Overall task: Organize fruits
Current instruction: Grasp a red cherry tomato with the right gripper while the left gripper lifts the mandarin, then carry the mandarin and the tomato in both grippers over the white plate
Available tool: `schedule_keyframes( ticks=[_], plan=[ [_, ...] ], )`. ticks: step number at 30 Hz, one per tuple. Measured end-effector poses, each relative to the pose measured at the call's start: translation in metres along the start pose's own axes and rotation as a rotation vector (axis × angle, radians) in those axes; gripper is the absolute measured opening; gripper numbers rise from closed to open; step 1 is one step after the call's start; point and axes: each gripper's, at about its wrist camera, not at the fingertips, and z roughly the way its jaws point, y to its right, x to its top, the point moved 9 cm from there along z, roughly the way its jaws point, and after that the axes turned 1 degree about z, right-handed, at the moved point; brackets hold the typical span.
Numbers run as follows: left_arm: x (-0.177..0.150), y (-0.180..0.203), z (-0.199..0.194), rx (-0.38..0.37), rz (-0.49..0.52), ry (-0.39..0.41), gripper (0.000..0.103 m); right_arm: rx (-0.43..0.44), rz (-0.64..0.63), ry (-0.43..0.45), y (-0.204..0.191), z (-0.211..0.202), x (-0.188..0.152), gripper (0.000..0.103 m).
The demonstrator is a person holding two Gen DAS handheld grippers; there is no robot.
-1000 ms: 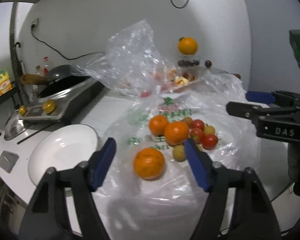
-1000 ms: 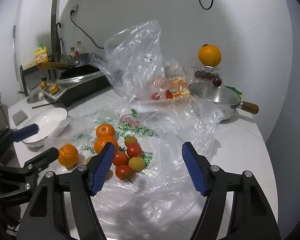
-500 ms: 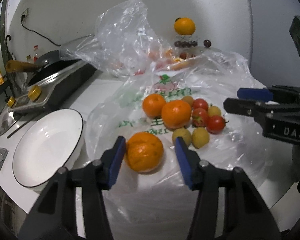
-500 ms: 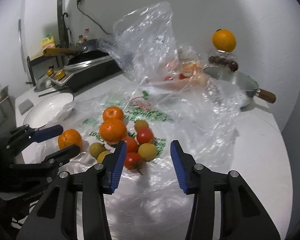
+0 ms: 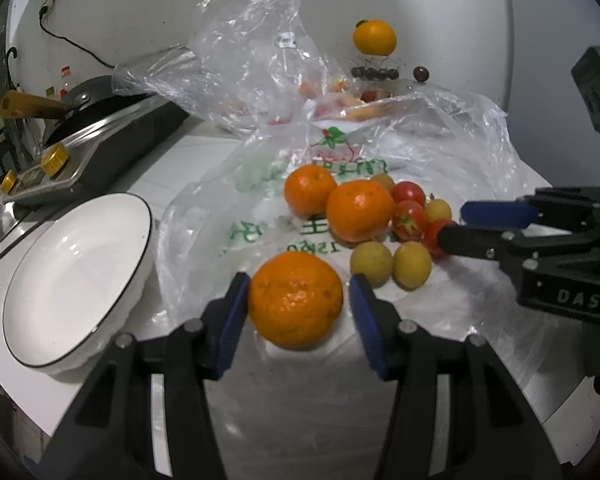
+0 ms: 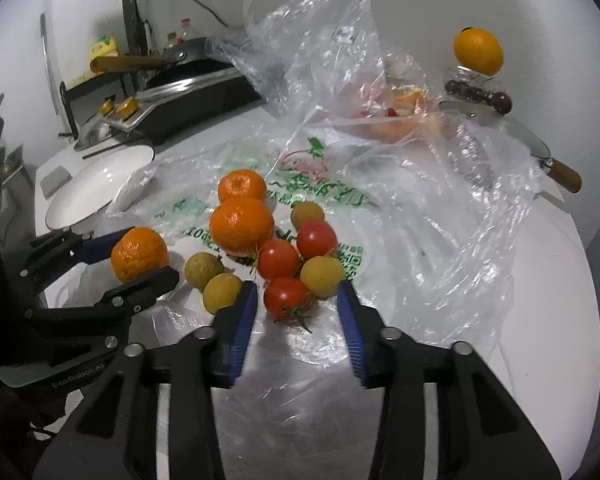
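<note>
- left gripper (image 5: 296, 300) jaws part open, straddling lone mandarin (image 5: 295, 299) on plastic bag (image 5: 440, 332), not clamped
- right gripper (image 6: 297, 308) part open around nearest tomato (image 6: 286, 295), empty
- risk: slick bag bunches, round fruit rolls away; tomato squashed if overclosed

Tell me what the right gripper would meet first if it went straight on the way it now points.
Most likely the nearest red tomato, which lies just ahead between the open fingers of the right gripper; a yellow fruit sits close behind it, though depth is uncertain.
</note>
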Motion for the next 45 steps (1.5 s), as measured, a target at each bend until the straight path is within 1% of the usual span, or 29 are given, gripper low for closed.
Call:
schedule_keyframes(
  ticks=[1, 7, 8, 9, 15, 18, 29, 38, 45],
  plan=[
    [0.0, -0.001, -0.001, 0.004, -0.002, 0.002, 0.047, 0.001, -0.003, -0.007, -0.001, 0.001, -0.001, 0.035],
    [0.0, 0.0, -0.005, -0.012, -0.02, 0.0, 0.046, 0.001, -0.036, -0.046, -0.007, 0.008, -0.004, 0.034],
    [0.001, 0.0, -0.007, -0.014, -0.021, 0.005, 0.046, -0.001, -0.042, -0.047, -0.008, 0.009, -0.004, 0.032],
    [0.002, 0.001, -0.009, -0.014, -0.022, 0.009, 0.046, -0.004, -0.045, -0.047, -0.008, 0.009, -0.004, 0.029],
    [0.009, 0.001, -0.025, -0.018, -0.027, 0.04, 0.047, -0.02, -0.032, -0.013, -0.004, 0.002, -0.002, 0.029],
    [0.012, -0.001, -0.033, -0.028, -0.046, 0.054, 0.047, -0.026, -0.023, 0.002, -0.003, -0.006, -0.002, 0.028],
    [0.023, -0.005, -0.061, -0.035, -0.07, 0.114, 0.047, -0.048, -0.029, 0.087, -0.006, -0.045, 0.013, 0.029],
    [0.028, -0.028, -0.085, -0.002, -0.104, 0.166, 0.047, -0.043, -0.061, 0.129, -0.024, -0.061, 0.025, 0.029],
    [0.027, -0.056, -0.101, 0.035, -0.135, 0.188, 0.047, -0.031, -0.085, 0.154, -0.044, -0.065, 0.037, 0.029]
  ],
)
